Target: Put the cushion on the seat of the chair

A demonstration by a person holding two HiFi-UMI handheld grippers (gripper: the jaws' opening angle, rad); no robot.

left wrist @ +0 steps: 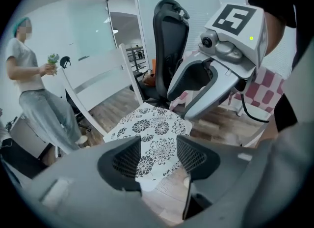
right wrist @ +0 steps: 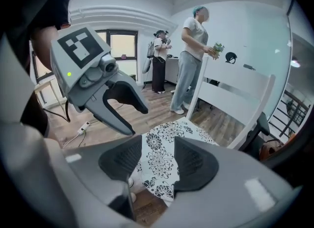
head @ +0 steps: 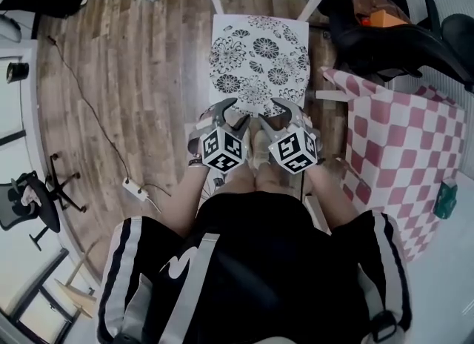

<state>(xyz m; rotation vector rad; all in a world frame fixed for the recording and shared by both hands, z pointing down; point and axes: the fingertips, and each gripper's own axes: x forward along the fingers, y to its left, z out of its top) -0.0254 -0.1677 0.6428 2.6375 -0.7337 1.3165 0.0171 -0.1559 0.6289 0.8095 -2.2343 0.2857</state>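
No words, numbers, brand names or labels could be read anywhere in the three views. The only sign-like marks were the black-and-white square markers (head: 224,150) on the cubes of the left gripper (head: 224,114) and the right gripper (head: 286,111). They showed blocky coded patterns, not letters or digits. The cushion's print was a flower pattern only, and nothing on the floor or furniture carried lettering that could be made out.
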